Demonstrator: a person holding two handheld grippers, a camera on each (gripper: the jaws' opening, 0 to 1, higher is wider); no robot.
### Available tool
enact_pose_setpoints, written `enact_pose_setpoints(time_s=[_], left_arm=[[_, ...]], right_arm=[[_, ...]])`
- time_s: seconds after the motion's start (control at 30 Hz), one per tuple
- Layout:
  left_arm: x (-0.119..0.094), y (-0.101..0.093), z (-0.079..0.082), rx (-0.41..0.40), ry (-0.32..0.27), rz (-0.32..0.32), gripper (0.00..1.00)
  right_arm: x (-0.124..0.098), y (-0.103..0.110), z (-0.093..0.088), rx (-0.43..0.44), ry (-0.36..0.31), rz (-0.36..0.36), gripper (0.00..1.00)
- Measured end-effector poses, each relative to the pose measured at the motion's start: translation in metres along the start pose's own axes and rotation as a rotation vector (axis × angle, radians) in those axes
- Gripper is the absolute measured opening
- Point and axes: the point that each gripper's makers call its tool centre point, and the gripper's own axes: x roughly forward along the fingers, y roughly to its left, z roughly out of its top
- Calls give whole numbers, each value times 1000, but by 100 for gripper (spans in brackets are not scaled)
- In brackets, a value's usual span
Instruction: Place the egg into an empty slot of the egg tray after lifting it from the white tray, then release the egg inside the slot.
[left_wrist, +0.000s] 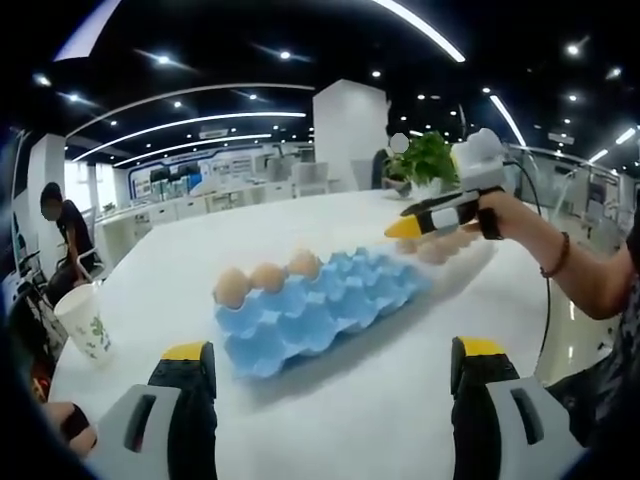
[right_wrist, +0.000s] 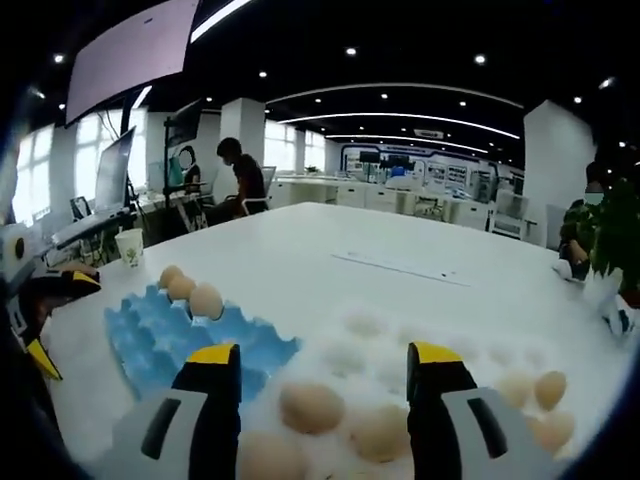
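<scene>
Eggs (right_wrist: 311, 407) lie in the white tray (right_wrist: 440, 345), several of them, and I see my right gripper (right_wrist: 325, 375) hovering over the nearest ones, jaws spread wide and pinching nothing. The egg between the jaws lies with its long axis roughly across the view; I cannot tell which end is the pointed one. More eggs sit at the tray's right end, and some hollows behind look empty.

Beside it, touching or nearly so, sits the blue egg tray (left_wrist: 315, 310). Three eggs (left_wrist: 267, 276) fill one edge row, side by side; the other slots are free. My left gripper (left_wrist: 330, 375) hangs short of this tray, jaws wide apart and empty. In the left gripper view the right gripper (left_wrist: 440, 215) shows beyond the blue tray.

White table (left_wrist: 380, 420) stretches wide around both trays. A paper cup (left_wrist: 85, 322) stands near the table's edge, well apart from the trays.
</scene>
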Motion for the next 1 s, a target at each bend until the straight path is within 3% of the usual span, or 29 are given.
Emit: enact_pose_setpoints(time_s=[0.27,0.57,1.0], left_arm=[[3,-2,0,2,4,-2,100],[11,-5,3,1,2,-12,100],[12,-8,6,12,11,-18,100]], right_arm=[[-12,-26,-2,84,-21,-29,69],[-26,-55,-9,98,-13,-99,70],[-40,-79,-13,115,-13,-121,70]])
